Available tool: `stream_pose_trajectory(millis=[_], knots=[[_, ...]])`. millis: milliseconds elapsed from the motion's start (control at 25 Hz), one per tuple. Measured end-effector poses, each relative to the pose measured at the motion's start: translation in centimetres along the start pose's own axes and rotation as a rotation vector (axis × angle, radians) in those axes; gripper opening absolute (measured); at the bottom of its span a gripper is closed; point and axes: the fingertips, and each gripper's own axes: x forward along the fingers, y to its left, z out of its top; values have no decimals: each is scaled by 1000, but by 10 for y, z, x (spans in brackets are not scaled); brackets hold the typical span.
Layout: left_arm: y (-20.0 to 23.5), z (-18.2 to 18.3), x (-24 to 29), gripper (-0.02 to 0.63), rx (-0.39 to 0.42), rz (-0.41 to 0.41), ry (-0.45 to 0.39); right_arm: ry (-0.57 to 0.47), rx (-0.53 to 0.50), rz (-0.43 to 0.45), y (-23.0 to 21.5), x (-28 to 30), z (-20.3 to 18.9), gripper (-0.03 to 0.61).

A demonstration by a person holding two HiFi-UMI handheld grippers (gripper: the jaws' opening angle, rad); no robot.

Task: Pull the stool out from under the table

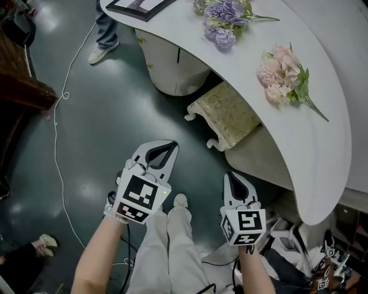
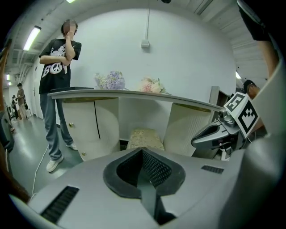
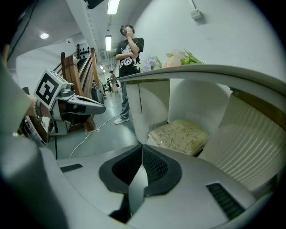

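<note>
The stool (image 1: 225, 115) has a cream, gold-patterned cushion and white curled legs. It stands partly tucked under the curved white table (image 1: 328, 51), between the table's two ribbed bases. My left gripper (image 1: 171, 145) is shut and empty, held over the dark floor a little short of the stool. Nearer me, my right gripper (image 1: 232, 175) is also shut and empty. Past my left gripper's (image 2: 142, 151) closed jaws, the left gripper view shows the stool (image 2: 144, 138) straight ahead under the table top (image 2: 134, 93). The right gripper view has the stool (image 3: 178, 134) just beyond my right gripper (image 3: 142, 147).
A person (image 1: 104, 34) stands at the table's far left end. On the table lie a dark picture frame (image 1: 141, 7), purple flowers (image 1: 223, 20) and pink flowers (image 1: 283, 72). A white cable (image 1: 59, 120) runs over the floor. Dark wooden furniture (image 1: 23, 86) stands at left.
</note>
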Motion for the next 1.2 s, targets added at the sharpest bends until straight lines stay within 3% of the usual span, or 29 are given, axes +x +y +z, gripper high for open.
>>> stream_pose_trajectory(millis=[320, 480, 680, 840, 1200], knots=[[19, -29, 60, 18, -59, -7, 22, 33, 28, -47, -28, 44, -27, 37], [24, -38, 88, 20, -45, -31, 26, 36, 47, -77, -42, 63, -37, 37], [30, -48, 124, 103, -35, -56, 30, 50, 86, -100, -61, 86, -51, 43], [35, -57, 156, 163, -18, -72, 52, 60, 121, -115, -78, 108, -62, 160], [59, -78, 219, 230, 55, -71, 111, 70, 206, -169, -115, 156, -91, 219]])
